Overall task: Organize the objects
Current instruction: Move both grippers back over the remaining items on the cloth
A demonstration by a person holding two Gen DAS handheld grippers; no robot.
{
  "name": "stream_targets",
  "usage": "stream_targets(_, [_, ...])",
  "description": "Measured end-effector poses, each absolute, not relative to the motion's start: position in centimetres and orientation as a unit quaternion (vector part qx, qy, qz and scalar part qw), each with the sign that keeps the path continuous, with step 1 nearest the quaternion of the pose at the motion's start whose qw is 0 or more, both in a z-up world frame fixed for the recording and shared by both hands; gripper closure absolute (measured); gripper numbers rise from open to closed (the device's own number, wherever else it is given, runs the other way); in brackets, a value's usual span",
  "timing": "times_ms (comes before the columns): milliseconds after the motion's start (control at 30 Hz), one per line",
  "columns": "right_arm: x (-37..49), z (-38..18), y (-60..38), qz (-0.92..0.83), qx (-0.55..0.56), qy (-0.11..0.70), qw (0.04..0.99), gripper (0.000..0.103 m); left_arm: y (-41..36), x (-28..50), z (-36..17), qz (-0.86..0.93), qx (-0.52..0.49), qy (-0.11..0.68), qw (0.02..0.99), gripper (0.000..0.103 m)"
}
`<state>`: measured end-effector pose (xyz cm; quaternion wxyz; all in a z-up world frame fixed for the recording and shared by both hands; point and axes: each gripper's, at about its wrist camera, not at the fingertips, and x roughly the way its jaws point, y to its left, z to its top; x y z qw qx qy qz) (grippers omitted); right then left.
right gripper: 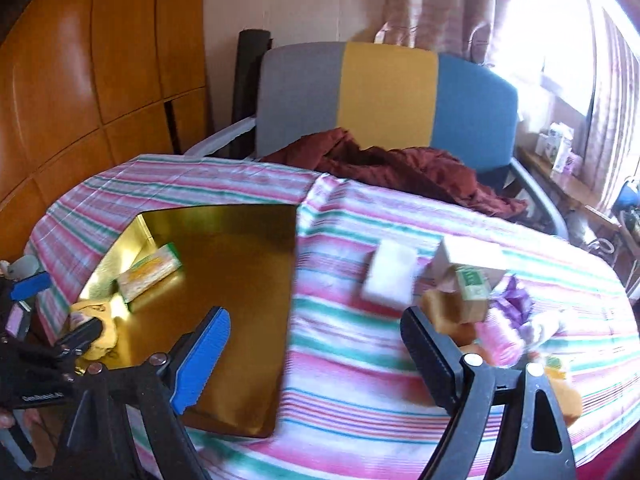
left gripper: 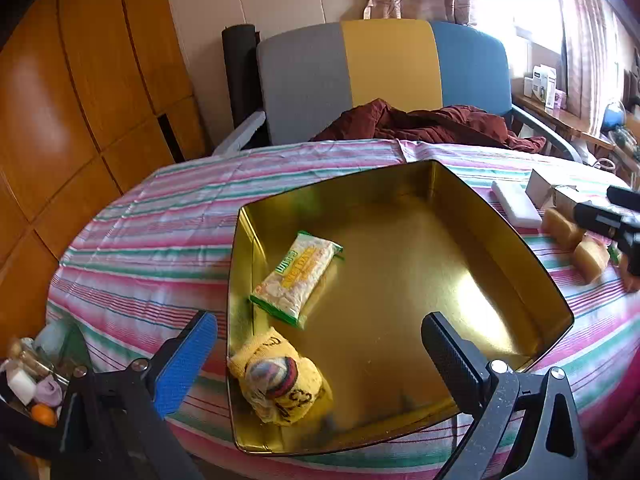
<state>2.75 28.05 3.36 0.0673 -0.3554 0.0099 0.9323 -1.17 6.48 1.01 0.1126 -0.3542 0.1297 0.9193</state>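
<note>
A gold tin tray (left gripper: 400, 248) sits on the striped tablecloth (left gripper: 160, 216). In it lie a green-edged snack packet (left gripper: 298, 280) and a yellow rolled sock bundle (left gripper: 280, 384). My left gripper (left gripper: 320, 360) hovers open over the tray's near end, above the bundle and not touching it. In the right wrist view my right gripper (right gripper: 316, 360) is open and empty over the cloth by the tray's (right gripper: 240, 280) right edge. Ahead of it lie a white block (right gripper: 390, 276), a carton (right gripper: 468, 256), a green-labelled box (right gripper: 474, 284), a brown block (right gripper: 440, 308) and a pink roll (right gripper: 500, 340).
A grey, yellow and blue chair (left gripper: 384, 72) stands behind the table with a maroon cloth (left gripper: 432, 124) piled on it. A wooden wardrobe (left gripper: 80, 100) fills the left. A basket of small items (left gripper: 32, 384) sits low at the left. A cluttered shelf (left gripper: 560, 116) runs under the window.
</note>
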Motion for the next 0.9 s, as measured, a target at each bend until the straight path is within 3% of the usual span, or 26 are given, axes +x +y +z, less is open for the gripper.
stream_targets(567, [4.4,5.3,42.8,0.914,-0.338,-0.002,0.224,0.013,8.1,-0.8,1.1,0.914,-0.352,0.156,0.123,0.000])
stream_targets(900, [4.9,2.2,48.4,0.898,-0.360,0.097,0.231,0.013,10.5,-0.6,1.0,0.908,-0.352,0.180,0.138,0.000])
